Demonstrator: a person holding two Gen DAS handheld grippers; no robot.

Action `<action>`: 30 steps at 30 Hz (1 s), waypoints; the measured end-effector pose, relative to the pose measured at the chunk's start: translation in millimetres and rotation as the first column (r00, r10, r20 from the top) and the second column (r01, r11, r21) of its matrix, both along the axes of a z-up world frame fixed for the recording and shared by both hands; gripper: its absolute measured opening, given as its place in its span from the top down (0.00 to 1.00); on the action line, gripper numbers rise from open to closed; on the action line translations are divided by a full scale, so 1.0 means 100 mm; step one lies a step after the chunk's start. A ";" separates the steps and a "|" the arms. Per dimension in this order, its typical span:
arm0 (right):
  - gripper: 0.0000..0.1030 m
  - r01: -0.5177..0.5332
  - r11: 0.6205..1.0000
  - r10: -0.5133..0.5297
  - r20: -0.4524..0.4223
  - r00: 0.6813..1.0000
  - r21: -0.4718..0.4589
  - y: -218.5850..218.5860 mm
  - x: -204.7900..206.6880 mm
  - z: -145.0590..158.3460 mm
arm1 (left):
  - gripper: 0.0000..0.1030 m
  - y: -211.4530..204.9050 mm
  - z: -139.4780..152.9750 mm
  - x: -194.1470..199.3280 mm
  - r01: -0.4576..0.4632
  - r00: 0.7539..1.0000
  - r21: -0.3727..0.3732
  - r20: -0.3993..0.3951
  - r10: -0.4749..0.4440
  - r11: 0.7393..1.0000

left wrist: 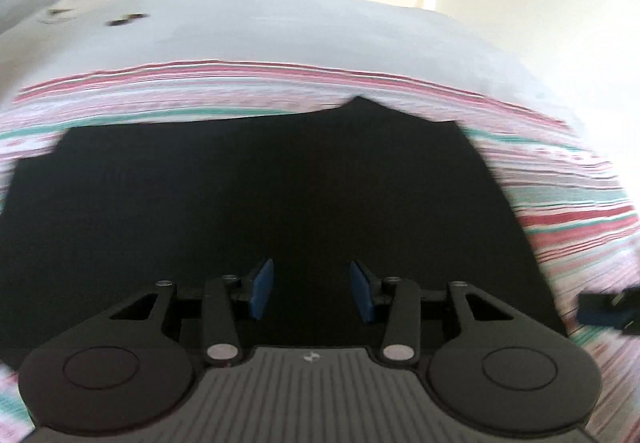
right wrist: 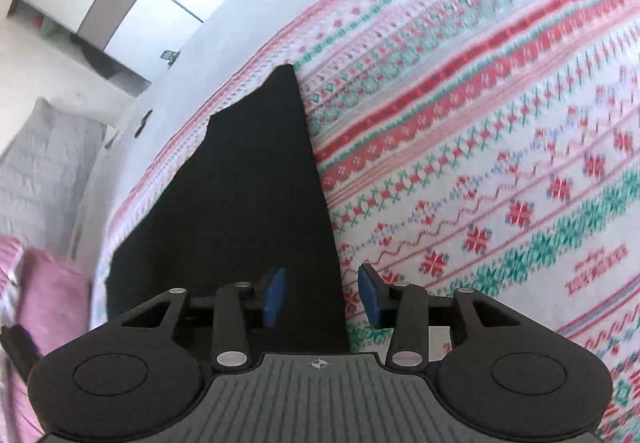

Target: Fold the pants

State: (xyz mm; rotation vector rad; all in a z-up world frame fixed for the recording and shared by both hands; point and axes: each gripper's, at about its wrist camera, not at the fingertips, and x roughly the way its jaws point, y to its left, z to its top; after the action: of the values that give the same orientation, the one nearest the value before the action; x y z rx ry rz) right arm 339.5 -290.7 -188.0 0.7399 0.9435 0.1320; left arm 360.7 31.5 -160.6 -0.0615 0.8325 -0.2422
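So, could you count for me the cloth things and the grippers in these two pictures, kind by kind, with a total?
Black pants: 1
Patterned blanket with red and green bands, under the pants: 1
Pink cloth at the left edge of the right wrist view: 1
Grippers, both with pads apart and nothing between them: 2, the left gripper and the right gripper
Total: 5

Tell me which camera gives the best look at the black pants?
The left wrist view: the black pants fill the middle of the picture, with their far edge and both side edges visible against the patterned blanket. The right wrist view shows only a narrow dark wedge of them, its near end hidden behind the gripper.
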 end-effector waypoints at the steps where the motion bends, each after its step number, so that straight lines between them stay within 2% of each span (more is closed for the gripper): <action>1: 0.60 -0.009 1.000 0.009 -0.003 1.000 -0.004 0.03 0.01 -0.01 | 0.64 -0.13 -0.04 0.11 0.012 1.000 -0.006 -0.019 -0.012 1.000; 5: 0.60 -0.017 0.999 0.016 -0.029 0.999 -0.037 0.09 0.01 -0.07 | 0.64 -0.39 -0.21 0.60 -0.023 0.996 0.040 -0.080 0.026 0.999; 10: 0.60 -0.022 1.000 0.021 -0.046 0.999 -0.017 0.06 -0.01 -0.10 | 0.62 -0.41 -0.18 1.11 -0.102 0.991 0.040 -0.079 0.104 0.994; 14: 0.60 -0.021 1.000 0.021 -0.049 0.999 -0.002 0.01 -0.02 -0.09 | 0.55 -0.44 -0.09 1.30 -0.110 0.992 0.064 -0.055 0.114 0.992; 16: 0.60 -0.011 1.000 0.012 -0.054 0.998 0.022 -0.04 -0.04 -0.09 | 0.54 -0.47 -0.10 1.34 -0.119 0.989 0.097 -0.073 0.126 0.988; 18: 0.60 0.001 0.998 0.004 -0.061 0.998 0.068 -0.07 -0.07 -0.12 | 0.54 -0.49 -0.04 1.29 -0.127 0.989 0.089 -0.071 0.133 0.988; 20: 0.60 0.020 0.987 -0.008 -0.074 0.997 0.158 -0.08 -0.08 -0.20 | 0.54 -0.64 0.05 1.17 -0.064 0.996 0.038 -0.065 0.067 0.997; 22: 0.60 0.025 0.975 -0.003 -0.098 0.995 0.221 -0.06 -0.09 -0.27 | 0.54 -0.89 0.15 1.05 0.029 0.998 0.041 -0.050 -0.027 0.999; 25: 0.61 0.022 0.982 -0.007 -0.084 0.996 0.189 -0.01 -0.11 -0.24 | 0.54 -1.39 0.30 0.85 0.179 0.984 0.062 0.000 -0.180 0.982; 28: 0.60 0.032 0.982 -0.018 -0.078 0.997 0.188 0.01 -0.13 -0.23 | 0.54 -1.90 0.35 0.74 0.267 0.962 0.136 0.015 -0.271 0.954; 30: 0.60 0.038 0.980 -0.024 -0.078 0.997 0.193 0.01 -0.13 -0.23 | 0.54 -2.14 0.26 0.78 0.267 0.963 0.196 -0.016 -0.270 0.943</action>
State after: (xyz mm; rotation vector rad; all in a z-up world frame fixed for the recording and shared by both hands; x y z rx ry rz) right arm 326.0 -289.2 -211.1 0.9455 1.0001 0.1715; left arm 438.6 -182.3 -134.9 0.2410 0.8500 -0.4154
